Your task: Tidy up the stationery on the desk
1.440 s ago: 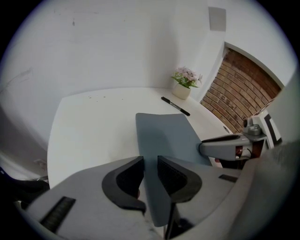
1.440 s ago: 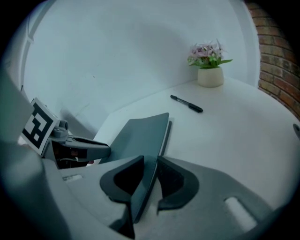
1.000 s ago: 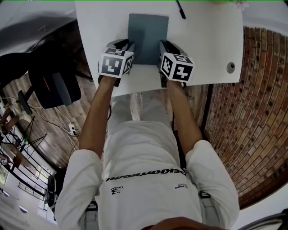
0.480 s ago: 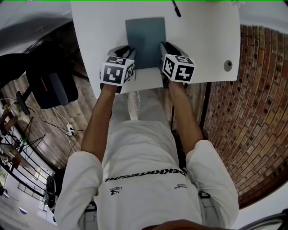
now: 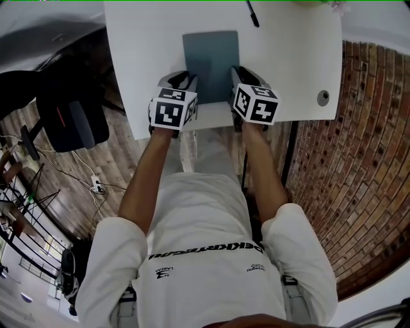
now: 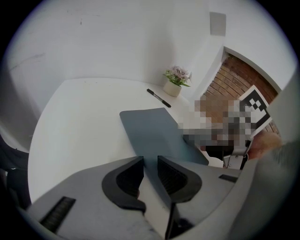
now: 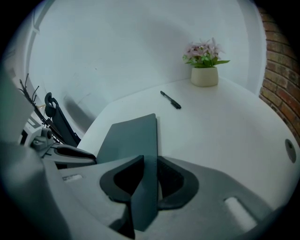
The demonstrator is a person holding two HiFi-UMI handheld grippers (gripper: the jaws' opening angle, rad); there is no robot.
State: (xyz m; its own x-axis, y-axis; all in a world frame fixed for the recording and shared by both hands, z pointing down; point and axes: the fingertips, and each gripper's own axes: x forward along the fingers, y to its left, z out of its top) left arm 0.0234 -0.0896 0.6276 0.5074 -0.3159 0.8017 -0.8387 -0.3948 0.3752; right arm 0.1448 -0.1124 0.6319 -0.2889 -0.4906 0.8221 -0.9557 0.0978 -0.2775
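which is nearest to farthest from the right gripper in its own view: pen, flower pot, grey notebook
1. grey notebook, clamped in the right gripper
2. pen, beyond it, slightly right
3. flower pot, farthest back, further right

— What bears everything in this scene?
— A white desk (image 5: 288,57), seen from steeply above, its top smooth and plain.
— And on it?
— A grey notebook (image 5: 210,57) lies closed in the middle, its long sides running away from the near edge. A black pen (image 5: 252,13) lies at a slant by the far edge, to the notebook's right and apart from it.
— Anything else?
— A potted plant (image 7: 204,76), pink blooms in a pale pot, stands at the far right corner, beyond the pen. A round cable hole (image 5: 323,97) sits in the top close to the right edge, well apart from the notebook.
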